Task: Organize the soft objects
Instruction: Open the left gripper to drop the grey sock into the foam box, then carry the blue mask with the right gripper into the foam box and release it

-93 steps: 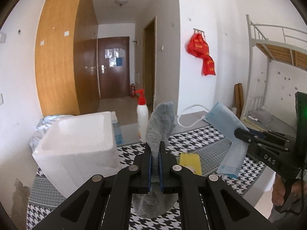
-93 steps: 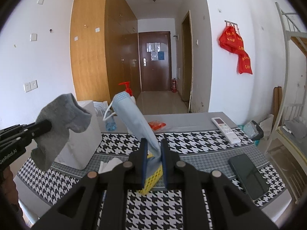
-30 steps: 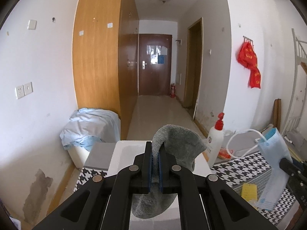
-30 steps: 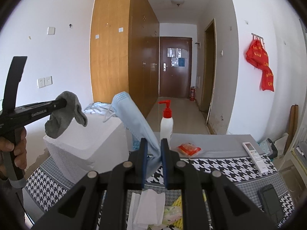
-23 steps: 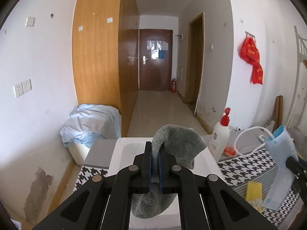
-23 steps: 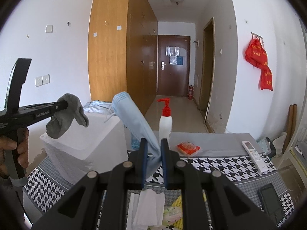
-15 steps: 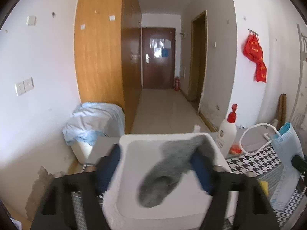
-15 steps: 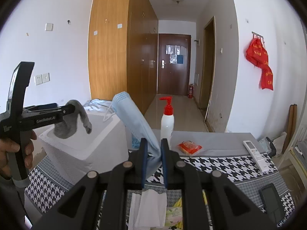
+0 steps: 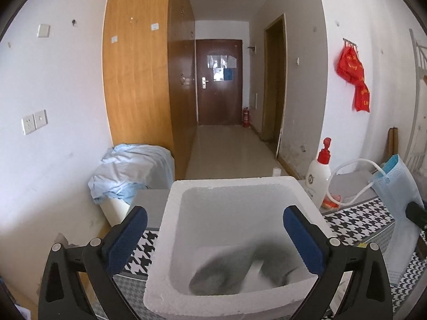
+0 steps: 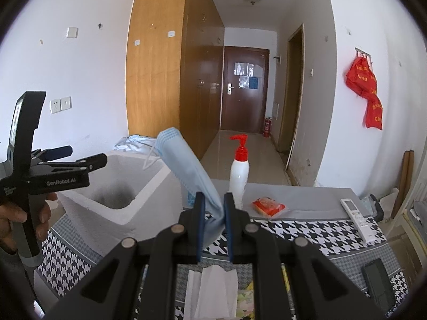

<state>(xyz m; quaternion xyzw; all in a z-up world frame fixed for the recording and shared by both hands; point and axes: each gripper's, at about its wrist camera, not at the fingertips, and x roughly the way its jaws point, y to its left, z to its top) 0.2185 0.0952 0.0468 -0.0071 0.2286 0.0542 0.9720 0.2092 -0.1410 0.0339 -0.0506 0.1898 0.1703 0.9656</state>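
Note:
A white foam box (image 9: 232, 192) stands at the left end of the table; it also shows in the right wrist view (image 10: 117, 210). A grey sock (image 9: 240, 266) lies loose on the box's floor. My left gripper (image 9: 213, 229) is open and empty, its blue pads (image 9: 128, 237) spread just above the box rim; the right wrist view shows it (image 10: 80, 157) over the box. My right gripper (image 10: 213, 224) is shut on a blue face mask (image 10: 186, 165), held above the table to the right of the box. The mask also shows in the left wrist view (image 9: 397, 184).
A white pump bottle with a red top (image 10: 239, 170) stands behind the box. A red snack packet (image 10: 268, 206), a white remote (image 10: 355, 212), a black phone (image 10: 379, 284) and white tissues (image 10: 213, 288) lie on the houndstooth cloth (image 10: 307, 237). A cloth-covered bin (image 9: 130, 170) stands by the wall.
My left gripper moved over the foam box, opened and let the grey sock fall into it. My right gripper stayed shut on the mask, nearly still.

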